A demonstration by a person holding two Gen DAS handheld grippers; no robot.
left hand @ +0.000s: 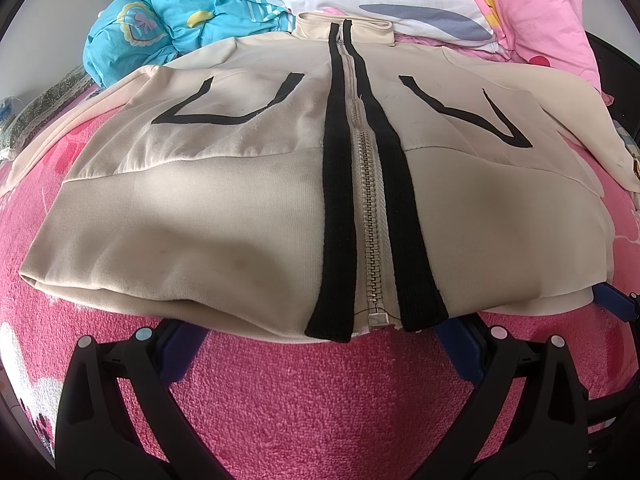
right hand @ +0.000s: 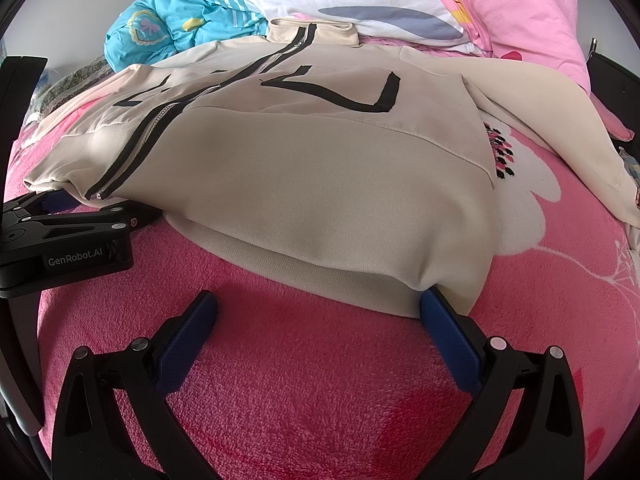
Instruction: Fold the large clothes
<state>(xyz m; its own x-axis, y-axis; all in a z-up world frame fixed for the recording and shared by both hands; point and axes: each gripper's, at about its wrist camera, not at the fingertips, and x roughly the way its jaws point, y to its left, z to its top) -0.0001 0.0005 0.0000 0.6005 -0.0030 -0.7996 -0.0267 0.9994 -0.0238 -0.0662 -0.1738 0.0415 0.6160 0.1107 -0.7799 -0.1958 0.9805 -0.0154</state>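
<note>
beige jacket (left hand: 248, 216) flat on pink blanket (left hand: 312, 400), left gripper (left hand: 320, 344) and right gripper (right hand: 316, 320) both spread at hem

Bright soft daylight, sharp focus, strong fisheye bending with dark vignetted corners, faint shadows, no glare

- A bed is covered by a fluffy pink blanket (right hand: 320, 392) printed with white flowers.
- A pink and white quilt (left hand: 532, 4) is heaped at the far side.
- A crumpled blue bedcover (left hand: 160, 28) is bunched beside it.
- Soft daylight is cast throughout.
</note>
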